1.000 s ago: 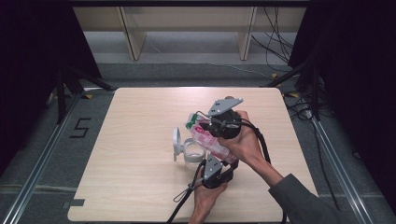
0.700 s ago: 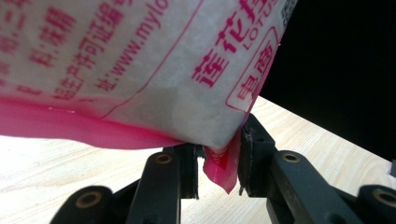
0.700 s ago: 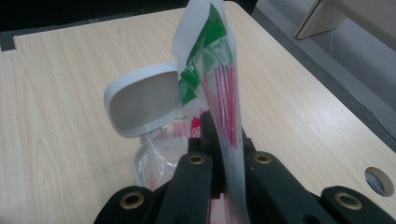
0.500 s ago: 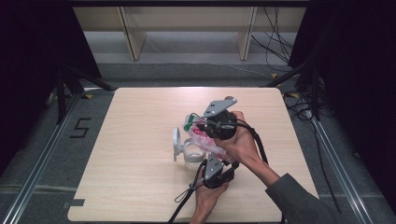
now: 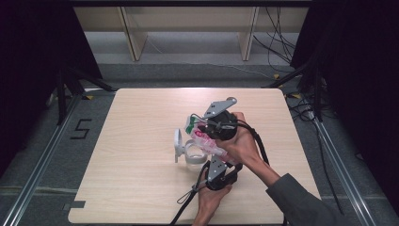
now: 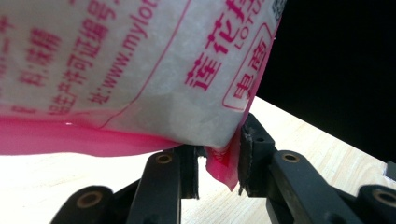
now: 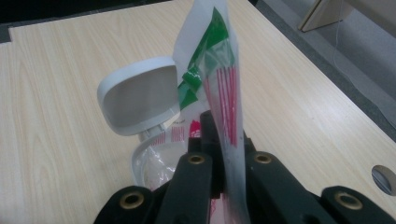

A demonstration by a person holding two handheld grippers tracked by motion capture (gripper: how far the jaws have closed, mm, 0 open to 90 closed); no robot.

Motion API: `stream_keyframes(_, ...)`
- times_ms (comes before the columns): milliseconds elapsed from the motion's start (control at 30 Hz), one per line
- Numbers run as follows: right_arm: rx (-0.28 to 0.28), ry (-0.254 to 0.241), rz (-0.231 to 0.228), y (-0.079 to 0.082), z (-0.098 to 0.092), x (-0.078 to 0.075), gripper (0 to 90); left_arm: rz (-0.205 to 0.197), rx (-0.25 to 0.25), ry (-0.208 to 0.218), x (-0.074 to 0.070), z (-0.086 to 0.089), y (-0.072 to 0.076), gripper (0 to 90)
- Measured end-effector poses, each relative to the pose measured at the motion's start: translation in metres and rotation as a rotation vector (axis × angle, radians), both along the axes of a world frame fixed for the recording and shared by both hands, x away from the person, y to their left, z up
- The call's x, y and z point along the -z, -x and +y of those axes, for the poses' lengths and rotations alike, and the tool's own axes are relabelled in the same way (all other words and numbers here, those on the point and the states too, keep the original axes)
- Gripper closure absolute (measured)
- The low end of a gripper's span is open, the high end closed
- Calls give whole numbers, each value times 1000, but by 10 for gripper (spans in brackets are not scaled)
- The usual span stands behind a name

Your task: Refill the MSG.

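Note:
A thin plastic bag (image 5: 205, 140) with pink print and a green patch is stretched between both grippers above the middle of the table. My right gripper (image 5: 203, 125) is shut on its upper edge (image 7: 223, 93), the film pinched flat between the pads. My left gripper (image 5: 212, 165), lower and nearer the person, is shut on the bag's pink bottom corner (image 6: 223, 164); the printed bag (image 6: 140, 70) looms just above its jaws. Under the bag stands a small white bin (image 5: 190, 155) with its flip lid (image 7: 137, 95) up and clear film lining the inside (image 7: 156, 170).
The light wooden table (image 5: 136, 136) has bare room to the left, at the back and along the right side. A round hole (image 7: 385, 177) sits in the tabletop near one edge. Cables trail from both grippers toward the person at the front edge.

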State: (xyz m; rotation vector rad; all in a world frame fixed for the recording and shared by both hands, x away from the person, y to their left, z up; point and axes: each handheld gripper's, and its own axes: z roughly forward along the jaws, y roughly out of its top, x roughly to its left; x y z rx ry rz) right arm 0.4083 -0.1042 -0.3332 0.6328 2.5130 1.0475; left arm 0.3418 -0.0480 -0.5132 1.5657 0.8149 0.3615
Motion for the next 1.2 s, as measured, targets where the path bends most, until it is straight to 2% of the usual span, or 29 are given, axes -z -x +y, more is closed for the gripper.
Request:
stream_keyframes(33,-3,1,-3,-1,0,0,900,-4,13,-36,0,2,0,716)
stream_keyframes(100,-8,5,-16,-2,0,1,900,-3,16,-32,0,1,0,716)
stream_keyframes(167,6,4,6,-2,0,1,900,-4,18,-32,0,1,0,716)
stream_keyframes(267,3,1,6,-3,0,2,900,-9,22,-17,0,-1,1,716)
stream_keyframes(300,4,6,-8,-4,0,3,900,-7,22,-21,1,-1,1,717)
stream_keyframes(367,12,5,11,-4,1,4,900,-2,16,-3,1,-3,1,716)
stream_keyframes(467,6,13,3,-6,1,6,900,-4,19,8,2,-4,2,717)
stream_keyframes(500,9,9,21,-6,1,6,900,-3,25,10,1,-4,2,717)
stream_keyframes(600,-4,9,3,-8,1,5,900,-9,34,17,1,-5,2,719)
stream_keyframes(667,1,7,21,-7,1,5,900,-7,33,12,1,-5,3,719)
stream_keyframes(733,-9,12,5,-8,1,5,900,-8,35,11,1,-5,3,720)
stream_keyframes(1000,9,2,35,-6,0,5,900,-11,35,10,2,-5,3,724)
stream_keyframes(1067,8,-1,14,-6,0,5,900,-10,34,10,2,-5,2,725)
stream_keyframes(1200,5,-5,13,-6,1,5,900,-9,35,13,1,-5,2,724)
